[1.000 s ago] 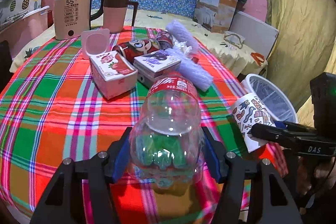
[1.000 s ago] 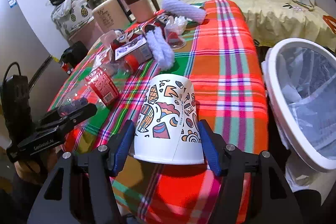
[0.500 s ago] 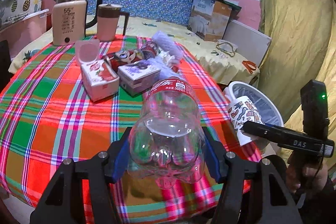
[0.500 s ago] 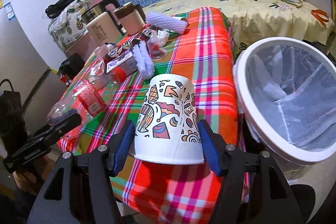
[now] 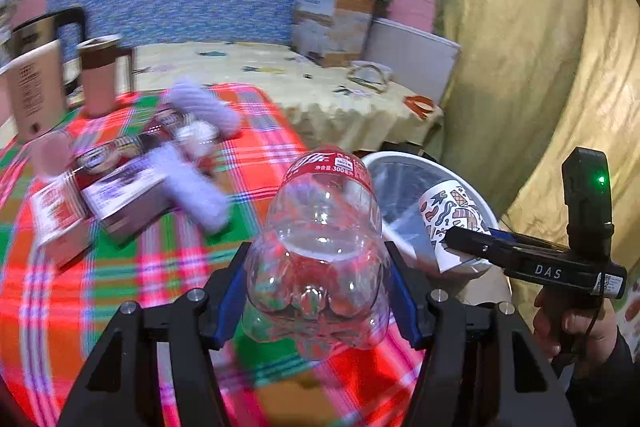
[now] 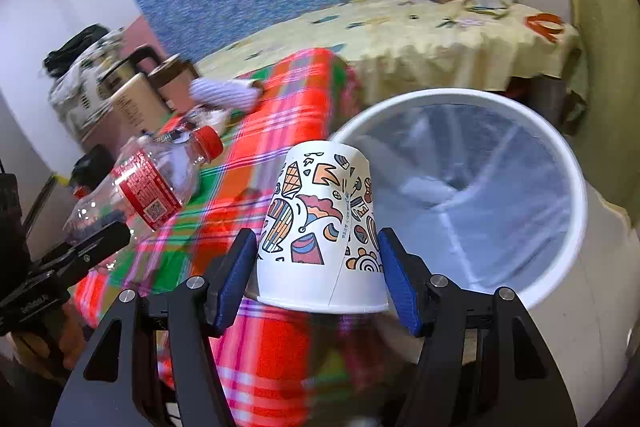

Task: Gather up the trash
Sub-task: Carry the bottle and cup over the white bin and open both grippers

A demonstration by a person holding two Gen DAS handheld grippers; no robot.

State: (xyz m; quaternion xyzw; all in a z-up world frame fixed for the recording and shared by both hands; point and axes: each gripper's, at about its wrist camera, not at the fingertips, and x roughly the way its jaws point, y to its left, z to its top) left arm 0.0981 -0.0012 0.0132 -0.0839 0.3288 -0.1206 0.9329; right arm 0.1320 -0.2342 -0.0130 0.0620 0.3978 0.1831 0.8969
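My left gripper (image 5: 318, 291) is shut on a clear plastic bottle (image 5: 320, 247) with a red label, held base-first above the table's right edge. The bottle also shows in the right wrist view (image 6: 152, 183) with its red cap. My right gripper (image 6: 320, 267) is shut on an upside-down patterned paper cup (image 6: 320, 223), held at the rim of a white bin (image 6: 568, 187) lined with a clear bag. The cup (image 5: 452, 219) and the bin (image 5: 400, 159) show in the left wrist view, right of the bottle.
On the plaid tablecloth (image 5: 120, 267) lie cartons (image 5: 120, 195), a can and white rolled items (image 5: 200, 183). A kettle, a beige thermos (image 5: 34, 91) and a brown mug (image 5: 100, 75) stand at the back left. A bed with yellow cover (image 6: 440, 35) lies behind.
Both grippers have moved right, off the table toward the bin. The cup now sits at the bin's rim and the bottle is near the table's right edge.
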